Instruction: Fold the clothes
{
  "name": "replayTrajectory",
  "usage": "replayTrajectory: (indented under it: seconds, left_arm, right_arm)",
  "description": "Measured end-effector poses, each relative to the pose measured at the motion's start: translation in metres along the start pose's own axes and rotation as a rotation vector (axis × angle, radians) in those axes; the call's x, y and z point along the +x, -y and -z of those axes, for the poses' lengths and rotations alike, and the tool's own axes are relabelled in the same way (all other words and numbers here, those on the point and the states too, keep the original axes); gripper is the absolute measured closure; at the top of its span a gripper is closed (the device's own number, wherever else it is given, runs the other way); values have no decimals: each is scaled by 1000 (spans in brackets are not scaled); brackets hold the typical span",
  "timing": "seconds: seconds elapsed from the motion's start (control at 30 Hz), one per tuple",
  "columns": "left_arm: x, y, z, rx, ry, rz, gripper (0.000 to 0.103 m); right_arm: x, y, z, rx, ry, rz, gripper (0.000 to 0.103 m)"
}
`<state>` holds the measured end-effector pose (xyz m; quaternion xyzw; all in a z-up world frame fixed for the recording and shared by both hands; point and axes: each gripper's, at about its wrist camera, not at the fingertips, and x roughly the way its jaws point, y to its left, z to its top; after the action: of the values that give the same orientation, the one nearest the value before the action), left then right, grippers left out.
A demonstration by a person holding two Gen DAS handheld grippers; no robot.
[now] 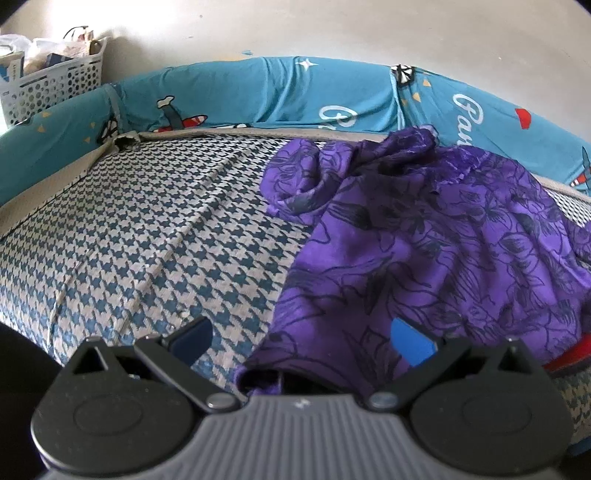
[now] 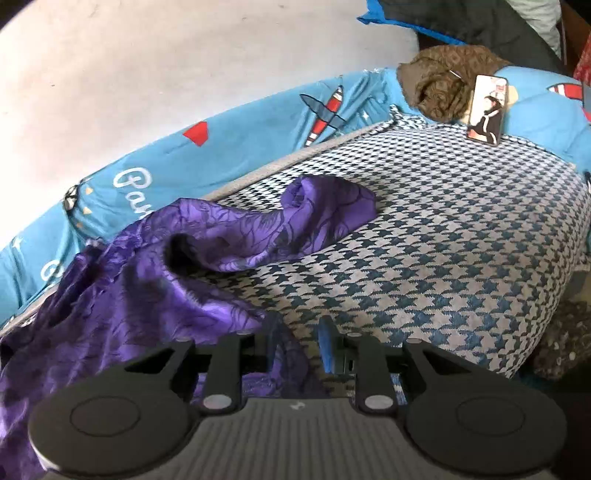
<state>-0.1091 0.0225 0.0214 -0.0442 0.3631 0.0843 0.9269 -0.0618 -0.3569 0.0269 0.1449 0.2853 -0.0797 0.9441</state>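
Softly rumpled, silky purple garment (image 1: pixel 424 236) – left tongs (image 1: pixel 303 339) agape, right tongs (image 2: pixel 295 343) pinching it (hem).

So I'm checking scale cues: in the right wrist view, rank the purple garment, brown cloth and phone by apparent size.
1. purple garment, though it lies nearest the camera.
2. brown cloth.
3. phone.

Home bedroom — lived-in. A bed covered in a blue-and-white houndstooth woven mat (image 1: pixel 147 229) fills the lower frame in both views. Padded teal bumper with cartoon aeroplane print (image 1: pixel 236 96) runs along its far edge, against a plain pale wall (image 1: pixel 332 26). Upper left, left wrist view: white perforated plastic laundry basket (image 1: pixel 55 81) stuffed with household odds. Upper right, right wrist view: a smartphone (image 2: pixel 487 109) propped beside crumpled brown patterned cloth (image 2: pixel 439 88).
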Motion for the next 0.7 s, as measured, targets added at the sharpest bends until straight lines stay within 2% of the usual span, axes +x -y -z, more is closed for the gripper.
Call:
replayTrajectory:
  seconds: [0.23, 0.37, 0.43, 0.57, 0.7]
  left_arm:
    - [0, -2, -2, -15, -6, 1, 0]
    - [0, -2, -2, -18, -6, 3, 0]
    - [-1, -1, -1, -17, -3, 5, 0]
    - [-2, -1, -1, -11, 1, 7, 0]
    - [-1, -5, -1, -28, -1, 7, 0]
  right_arm:
    - [-17, -14, 15, -218, 10, 9, 80]
    - [-25, -27, 26, -351, 32, -28, 80]
    - [-25, -36, 31, -418, 50, -34, 73]
    - [-26, -55, 41, -553, 85, -47, 70]
    - [-20, -63, 50, -628, 41, -49, 69]
